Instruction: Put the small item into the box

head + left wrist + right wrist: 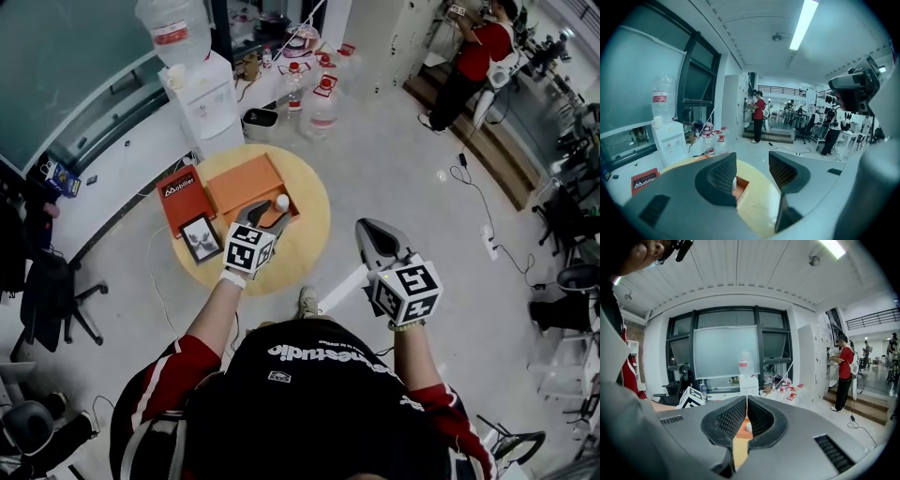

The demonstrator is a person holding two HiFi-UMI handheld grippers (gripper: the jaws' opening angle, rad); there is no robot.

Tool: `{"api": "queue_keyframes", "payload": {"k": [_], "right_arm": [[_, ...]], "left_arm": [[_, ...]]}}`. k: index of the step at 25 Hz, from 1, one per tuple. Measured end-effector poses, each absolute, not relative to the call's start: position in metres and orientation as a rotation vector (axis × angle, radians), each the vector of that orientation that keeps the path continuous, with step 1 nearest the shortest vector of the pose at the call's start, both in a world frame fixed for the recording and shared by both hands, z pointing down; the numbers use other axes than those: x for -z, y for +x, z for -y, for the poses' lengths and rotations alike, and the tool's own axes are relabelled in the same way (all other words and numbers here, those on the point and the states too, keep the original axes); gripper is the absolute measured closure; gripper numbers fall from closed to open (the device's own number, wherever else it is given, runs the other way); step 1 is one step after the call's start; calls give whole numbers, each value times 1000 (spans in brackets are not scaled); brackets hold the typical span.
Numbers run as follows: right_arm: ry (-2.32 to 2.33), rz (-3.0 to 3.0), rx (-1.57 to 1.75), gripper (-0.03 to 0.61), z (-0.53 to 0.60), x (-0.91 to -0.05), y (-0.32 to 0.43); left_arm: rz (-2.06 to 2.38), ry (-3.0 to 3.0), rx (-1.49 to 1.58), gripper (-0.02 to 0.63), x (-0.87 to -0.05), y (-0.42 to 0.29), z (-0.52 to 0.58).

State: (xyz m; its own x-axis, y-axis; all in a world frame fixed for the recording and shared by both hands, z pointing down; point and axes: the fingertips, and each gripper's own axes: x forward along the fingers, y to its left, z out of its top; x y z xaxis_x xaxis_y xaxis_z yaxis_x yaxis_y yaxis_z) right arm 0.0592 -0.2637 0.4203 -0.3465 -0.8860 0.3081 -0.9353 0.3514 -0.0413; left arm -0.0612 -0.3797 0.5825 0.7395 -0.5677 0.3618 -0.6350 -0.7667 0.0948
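A small white ball (282, 202) lies inside the open orange box (242, 184), at the box's right end, on the round yellow table (305, 239). My left gripper (269, 215) hovers just on the near side of the ball, jaws open and empty. In the left gripper view the ball (734, 183) peeks out beside the left jaw, inside the orange box (744, 185); the left gripper (752, 171) holds nothing. My right gripper (368, 232) is shut and empty, off the table's right edge over the floor. Through its jaws I see the ball (749, 426) and the box (741, 422); the right gripper (747, 400) points at them.
A red lid (179, 192) and a small framed picture (201, 238) lie on the table left of the box. A water dispenser (202, 94) and several bottles (321, 98) stand beyond it. A person in red (476, 54) stands far right, an office chair (47, 291) at left.
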Motion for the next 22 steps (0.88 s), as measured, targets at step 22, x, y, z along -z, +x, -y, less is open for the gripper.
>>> {"api": "queue_keyframes", "payload": {"k": [22], "right_arm": [[1764, 2410, -317, 546, 263, -398, 60]], "left_arm": [[965, 2867, -201, 397, -458, -90, 328]]}}
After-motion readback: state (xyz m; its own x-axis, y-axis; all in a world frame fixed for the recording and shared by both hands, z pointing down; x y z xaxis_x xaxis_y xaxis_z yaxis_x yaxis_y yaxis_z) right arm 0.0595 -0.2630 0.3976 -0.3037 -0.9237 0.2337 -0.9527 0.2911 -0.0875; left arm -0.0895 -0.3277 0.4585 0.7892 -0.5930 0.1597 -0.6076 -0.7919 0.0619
